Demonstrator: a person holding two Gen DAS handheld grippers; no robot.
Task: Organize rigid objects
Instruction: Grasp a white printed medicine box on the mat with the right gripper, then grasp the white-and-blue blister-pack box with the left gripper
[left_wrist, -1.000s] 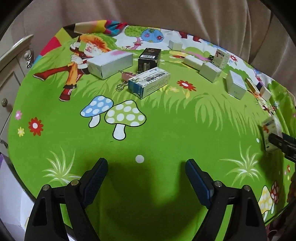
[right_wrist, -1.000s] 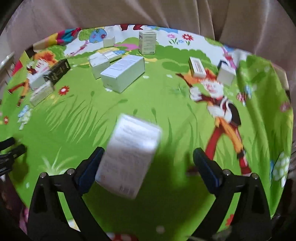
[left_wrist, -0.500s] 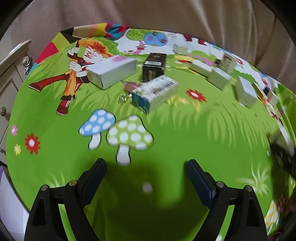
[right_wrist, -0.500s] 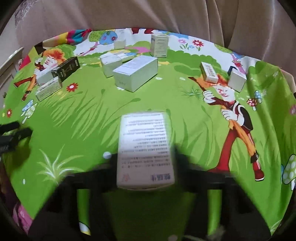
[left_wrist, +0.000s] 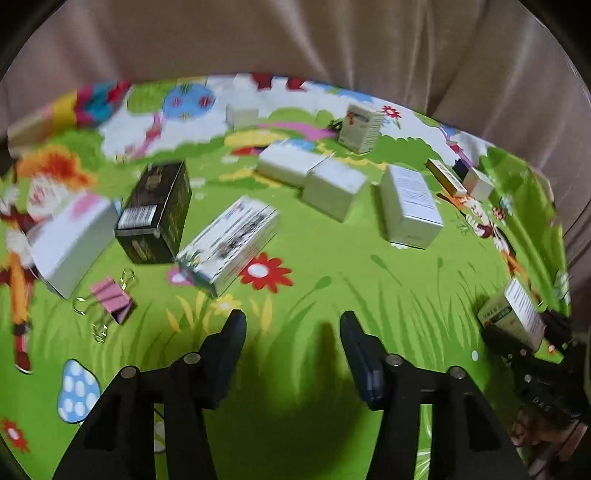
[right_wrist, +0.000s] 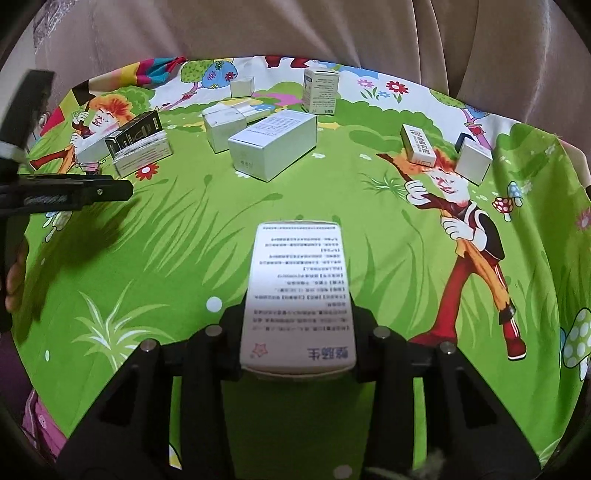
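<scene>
Several small cartons lie on a green cartoon tablecloth (left_wrist: 369, 273). My right gripper (right_wrist: 298, 325) is shut on a white carton with printed text (right_wrist: 299, 291), its long side pointing away from me. In the left wrist view that carton (left_wrist: 515, 314) shows at the far right. My left gripper (left_wrist: 292, 325) hovers over bare cloth with its jaws closing and nothing between them. Just ahead of it to the left lie a blue-and-white printed carton (left_wrist: 229, 243), a black carton (left_wrist: 155, 214) and a pink binder clip (left_wrist: 110, 301).
A white carton with a pink patch (left_wrist: 70, 240) lies at the far left. More white cartons (left_wrist: 332, 188) sit mid-table, one large (left_wrist: 410, 206), and one stands upright at the back (left_wrist: 360, 127). Beige curtain hangs behind the table. The left gripper's body (right_wrist: 74, 192) shows at the right wrist view's left edge.
My right gripper closed on the white printed carton, which was loose and tilted between open jaws. My left gripper swung right and forward, nearer the cartons, and its jaws narrowed.
</scene>
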